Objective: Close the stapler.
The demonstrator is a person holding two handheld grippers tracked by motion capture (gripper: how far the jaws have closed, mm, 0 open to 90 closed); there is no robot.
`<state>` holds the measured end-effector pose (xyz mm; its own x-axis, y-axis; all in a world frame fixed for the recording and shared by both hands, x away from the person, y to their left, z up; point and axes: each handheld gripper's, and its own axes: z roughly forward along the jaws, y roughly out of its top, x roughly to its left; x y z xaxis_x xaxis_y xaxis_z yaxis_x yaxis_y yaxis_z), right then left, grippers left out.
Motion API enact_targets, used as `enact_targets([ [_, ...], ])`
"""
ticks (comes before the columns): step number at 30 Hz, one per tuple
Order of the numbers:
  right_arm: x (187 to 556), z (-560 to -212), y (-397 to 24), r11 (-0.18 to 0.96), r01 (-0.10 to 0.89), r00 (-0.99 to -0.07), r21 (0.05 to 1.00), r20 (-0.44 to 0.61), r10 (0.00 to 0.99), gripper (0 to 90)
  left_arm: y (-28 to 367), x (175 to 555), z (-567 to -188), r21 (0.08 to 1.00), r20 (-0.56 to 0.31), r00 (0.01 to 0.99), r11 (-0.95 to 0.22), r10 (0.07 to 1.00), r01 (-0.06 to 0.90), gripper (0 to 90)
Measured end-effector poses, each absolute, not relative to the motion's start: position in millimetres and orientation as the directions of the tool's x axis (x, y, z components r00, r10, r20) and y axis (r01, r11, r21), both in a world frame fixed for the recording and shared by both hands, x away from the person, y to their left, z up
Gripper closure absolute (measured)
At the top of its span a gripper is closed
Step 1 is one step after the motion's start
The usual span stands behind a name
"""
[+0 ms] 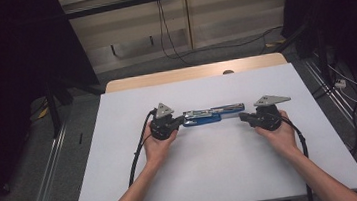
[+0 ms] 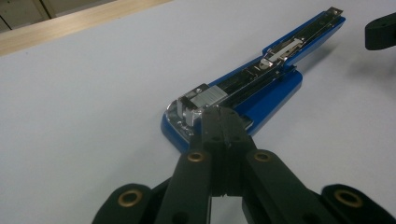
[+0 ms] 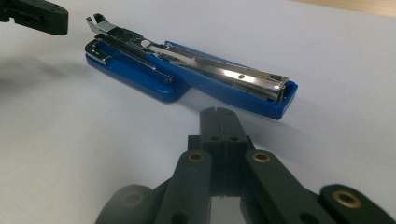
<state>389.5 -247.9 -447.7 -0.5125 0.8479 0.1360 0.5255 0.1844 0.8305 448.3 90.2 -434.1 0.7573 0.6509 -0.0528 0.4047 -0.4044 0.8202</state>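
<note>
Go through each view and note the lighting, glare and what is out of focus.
High view: dim and dark at the edges, the white table the brightest area. Left gripper view: the blue stapler is sharp, with a soft shadow on the table beside it. Right gripper view: glare on the stapler's metal rail; the right gripper is blurred low in the frame.

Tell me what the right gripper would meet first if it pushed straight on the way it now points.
Most likely the near end of the opened blue stapler, lying just beyond the right gripper; its jaws are shut.
</note>
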Motion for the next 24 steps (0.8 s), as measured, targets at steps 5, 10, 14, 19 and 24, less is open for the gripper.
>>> enact_targets([
  [5,389,-447,-248,0.189,0.526,-0.513,0.829,0.131,0.849,90.0,86,453,-431,0.813,-0.068,0.760,-0.405,0.647,0.418,90.0],
  [10,389,-448,-248,0.196,0.526,-0.513,0.827,0.125,0.849,90.0,86,456,-436,0.799,-0.056,0.754,-0.424,0.654,0.427,90.0],
  [14,389,-448,-247,0.201,0.525,-0.515,0.827,0.121,0.848,90.0,87,459,-438,0.793,-0.044,0.755,-0.437,0.654,0.425,90.0],
  [19,390,-449,-246,0.210,0.526,-0.520,0.824,0.115,0.846,90.0,82,459,-443,0.785,-0.047,0.764,-0.449,0.643,0.426,90.0],
  [24,390,-449,-246,0.216,0.524,-0.523,0.824,0.111,0.845,90.0,78,458,-444,0.782,-0.037,0.770,-0.461,0.637,0.419,90.0],
])
